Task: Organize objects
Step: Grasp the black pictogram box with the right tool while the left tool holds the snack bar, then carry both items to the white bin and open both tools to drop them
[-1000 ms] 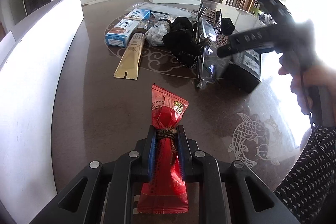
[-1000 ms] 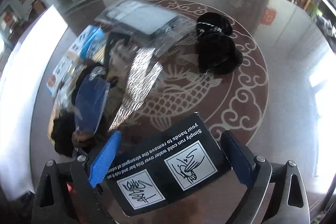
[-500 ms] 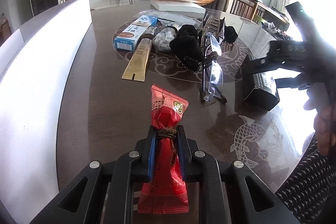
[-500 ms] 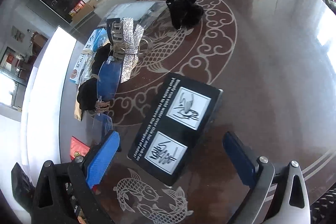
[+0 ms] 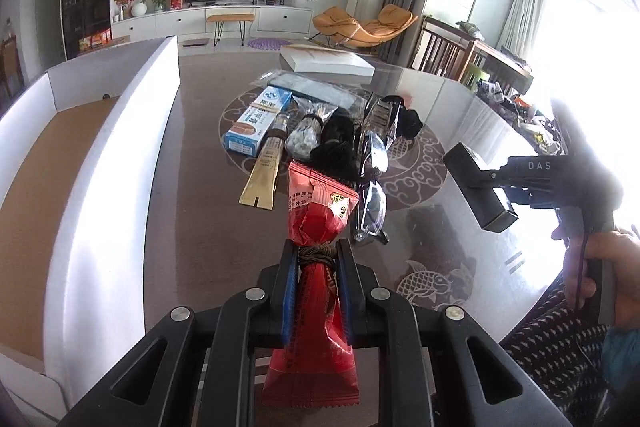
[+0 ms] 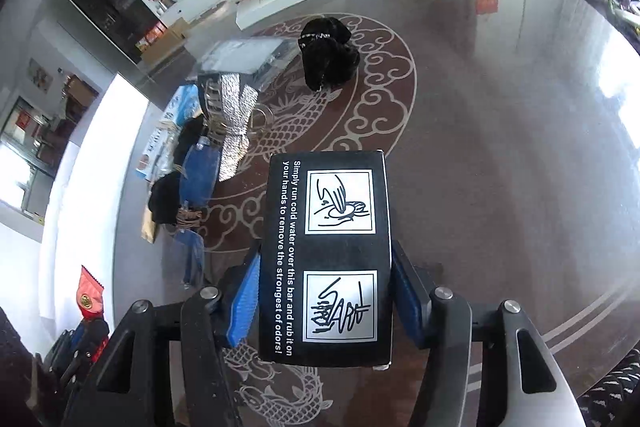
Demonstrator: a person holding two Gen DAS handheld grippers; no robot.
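Two pictograms on black box [image 6: 326, 259], "Simply run cold water", "DAS" on right gripper [image 5: 490, 187]

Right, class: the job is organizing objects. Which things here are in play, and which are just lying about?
In play:
- red snack packet, clamped in the left gripper
- black box, clamped in the right gripper
- white cardboard box, open

Lying about:
- blue toothpaste box
- cotton swabs
- safety glasses
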